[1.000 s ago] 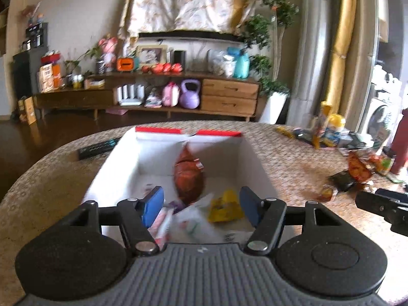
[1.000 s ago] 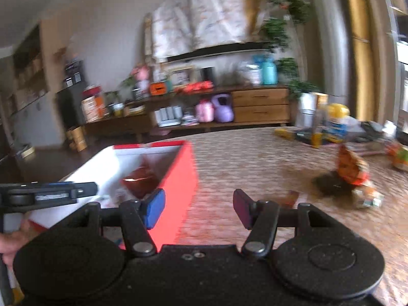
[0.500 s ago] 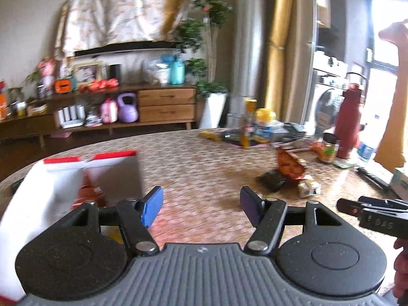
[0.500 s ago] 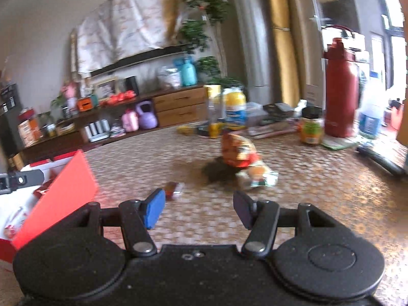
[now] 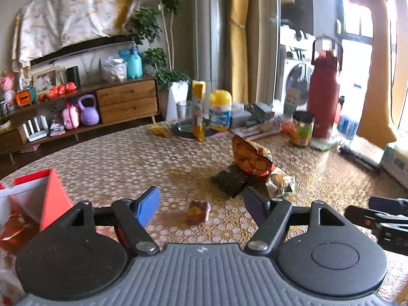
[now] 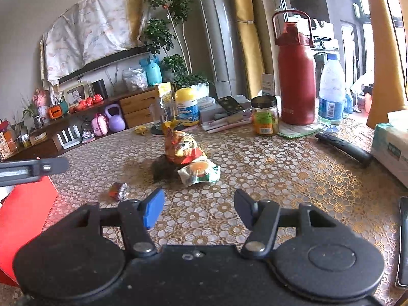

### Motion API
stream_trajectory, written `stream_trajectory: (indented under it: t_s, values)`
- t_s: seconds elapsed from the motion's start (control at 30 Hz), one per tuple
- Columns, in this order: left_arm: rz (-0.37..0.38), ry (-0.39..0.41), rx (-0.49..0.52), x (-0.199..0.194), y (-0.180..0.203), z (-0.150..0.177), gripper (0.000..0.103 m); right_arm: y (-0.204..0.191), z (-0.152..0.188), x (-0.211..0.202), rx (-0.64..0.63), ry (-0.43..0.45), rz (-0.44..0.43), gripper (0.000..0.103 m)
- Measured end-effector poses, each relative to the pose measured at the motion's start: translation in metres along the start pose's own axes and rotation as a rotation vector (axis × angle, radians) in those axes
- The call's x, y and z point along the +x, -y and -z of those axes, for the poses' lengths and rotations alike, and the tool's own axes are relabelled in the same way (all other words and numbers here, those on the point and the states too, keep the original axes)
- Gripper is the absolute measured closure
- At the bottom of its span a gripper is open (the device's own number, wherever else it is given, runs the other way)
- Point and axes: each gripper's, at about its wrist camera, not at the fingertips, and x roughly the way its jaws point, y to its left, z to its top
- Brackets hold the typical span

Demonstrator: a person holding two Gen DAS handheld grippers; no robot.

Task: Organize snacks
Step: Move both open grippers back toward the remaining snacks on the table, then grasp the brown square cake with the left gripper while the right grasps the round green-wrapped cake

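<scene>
Left gripper [image 5: 201, 201] with jaws apart, just been opening, nothing between them, small brown packet [image 5: 196, 212] on patterned table [image 5: 114, 160] beyond, orange snack bag [image 5: 251, 158] atop dark packet [image 5: 233, 179], red box [image 5: 51, 199] at left (its inside white), right gripper's edge [image 5: 382, 220].

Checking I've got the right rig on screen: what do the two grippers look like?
Left gripper: ribbed grey body, black linkage arms with silver pivot pins, two round black discs, one blue pad and one dark pad. Right gripper: same build, but a smooth black body with small screws. No cables or sleeves visible.
</scene>
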Motion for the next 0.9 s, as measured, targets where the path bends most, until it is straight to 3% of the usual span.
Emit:
stream_trajectory:
  t_s: [0.27,0.53,0.9]
  values:
    - [-0.027,-0.1,0.009,0.061,0.0,0.009,0.03,0.009,-0.002,0.017,-0.018,-0.022,-0.011,0.042]
    - [-0.047,-0.164,0.001,0.096,-0.01,0.019,0.03,0.003,-0.021,0.06,-0.059,-0.046,-0.035,0.042]
    - [-0.039,-0.167,0.007,0.111,-0.011,0.023,0.03,-0.007,-0.037,0.131,-0.16,-0.136,-0.01,0.041]
